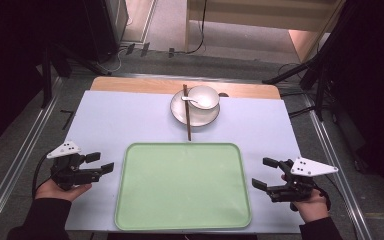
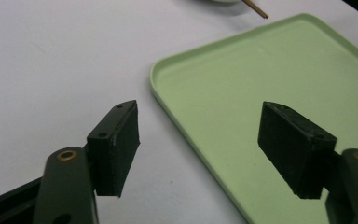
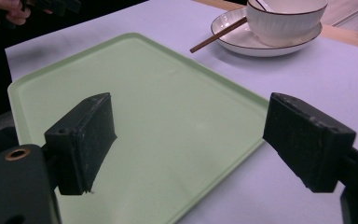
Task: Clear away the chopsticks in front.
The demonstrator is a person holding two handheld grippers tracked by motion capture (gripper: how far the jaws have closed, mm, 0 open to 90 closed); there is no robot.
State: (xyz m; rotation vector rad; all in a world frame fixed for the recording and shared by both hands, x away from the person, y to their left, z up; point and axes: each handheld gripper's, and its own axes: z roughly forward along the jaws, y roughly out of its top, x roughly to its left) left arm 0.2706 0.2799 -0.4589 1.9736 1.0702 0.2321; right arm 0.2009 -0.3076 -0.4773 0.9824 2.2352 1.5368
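High view: green tray (image 1: 182, 187) sits at the bench's near edge, centre, between left claw (image 1: 101, 163) and right claw (image 1: 265, 173). Both gape wide, holding nothing. Bowl (image 1: 203, 96), plate (image 1: 195, 114), chopsticks (image 1: 187, 113) near far edge.

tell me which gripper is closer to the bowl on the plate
Right, though only slightly. The right gripper sits below and to the right of the bowl; the left gripper sits farther off, below and to its left.

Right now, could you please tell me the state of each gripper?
Left gripper: open, holding nothing, beside the green tray.
Right gripper: open, holding nothing, at the tray's other side.
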